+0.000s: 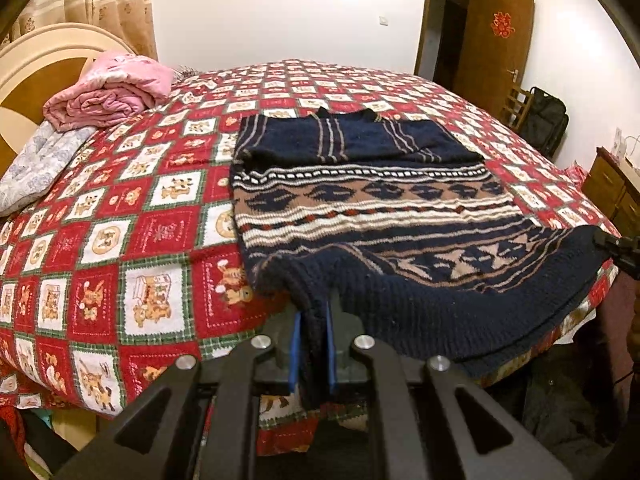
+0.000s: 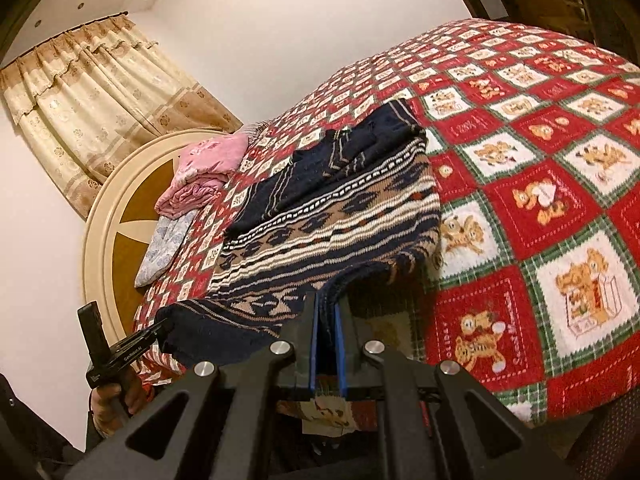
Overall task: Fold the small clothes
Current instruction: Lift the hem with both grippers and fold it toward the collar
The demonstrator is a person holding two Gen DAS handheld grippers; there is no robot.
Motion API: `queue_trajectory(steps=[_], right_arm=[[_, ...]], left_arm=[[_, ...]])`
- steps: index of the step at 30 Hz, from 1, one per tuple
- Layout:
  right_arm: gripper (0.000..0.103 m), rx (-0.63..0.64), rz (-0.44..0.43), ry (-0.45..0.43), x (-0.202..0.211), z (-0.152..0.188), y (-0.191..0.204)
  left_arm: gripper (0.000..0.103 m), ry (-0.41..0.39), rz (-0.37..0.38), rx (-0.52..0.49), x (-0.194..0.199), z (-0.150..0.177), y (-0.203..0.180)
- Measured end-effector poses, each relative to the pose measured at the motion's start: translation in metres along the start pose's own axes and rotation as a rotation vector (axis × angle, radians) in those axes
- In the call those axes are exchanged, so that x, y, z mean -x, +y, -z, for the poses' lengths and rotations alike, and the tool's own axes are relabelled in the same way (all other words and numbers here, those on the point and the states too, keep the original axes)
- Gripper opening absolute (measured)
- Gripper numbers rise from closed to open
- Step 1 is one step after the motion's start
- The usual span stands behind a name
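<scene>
A navy knitted sweater (image 1: 380,216) with tan, white and red bands lies on the bed, its sleeves folded across the far part. My left gripper (image 1: 314,312) is shut on the sweater's ribbed hem at its near left corner. My right gripper (image 2: 327,312) is shut on the hem (image 2: 340,280) at the other near corner; the hem is lifted a little there. The sweater also shows in the right wrist view (image 2: 320,216). The right gripper shows at the right edge of the left wrist view (image 1: 612,246), and the left gripper shows at the lower left of the right wrist view (image 2: 156,326).
The bed has a red and white checked quilt (image 1: 120,240) with bear pictures. A folded pink blanket (image 1: 108,92) and a grey-blue pillow (image 1: 36,168) lie by the round headboard (image 2: 104,216). A door (image 1: 492,48), black bag (image 1: 544,120) and wooden cabinet (image 1: 612,192) stand at right.
</scene>
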State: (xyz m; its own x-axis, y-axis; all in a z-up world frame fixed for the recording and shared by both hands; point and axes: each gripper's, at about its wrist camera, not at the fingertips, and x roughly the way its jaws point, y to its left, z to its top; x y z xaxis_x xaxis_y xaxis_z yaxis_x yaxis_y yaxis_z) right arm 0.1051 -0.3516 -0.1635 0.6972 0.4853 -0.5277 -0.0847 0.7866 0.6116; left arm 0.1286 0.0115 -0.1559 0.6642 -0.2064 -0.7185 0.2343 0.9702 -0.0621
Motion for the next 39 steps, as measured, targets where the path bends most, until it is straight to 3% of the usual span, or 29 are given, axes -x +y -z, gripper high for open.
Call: queue_trajectory(steps=[24, 39], right_arm=[[0.007, 0.040, -0.005, -0.045, -0.025, -0.066, 0.017], [0.007, 0.041, 0.019, -0.047, -0.071, -0.141, 0.014]], left_arm=[[0.011, -0.035, 0.005, 0.029, -0.026, -0.068, 0.019], [0.011, -0.002, 0.059, 0.096, -0.075, -0.138, 0.037]])
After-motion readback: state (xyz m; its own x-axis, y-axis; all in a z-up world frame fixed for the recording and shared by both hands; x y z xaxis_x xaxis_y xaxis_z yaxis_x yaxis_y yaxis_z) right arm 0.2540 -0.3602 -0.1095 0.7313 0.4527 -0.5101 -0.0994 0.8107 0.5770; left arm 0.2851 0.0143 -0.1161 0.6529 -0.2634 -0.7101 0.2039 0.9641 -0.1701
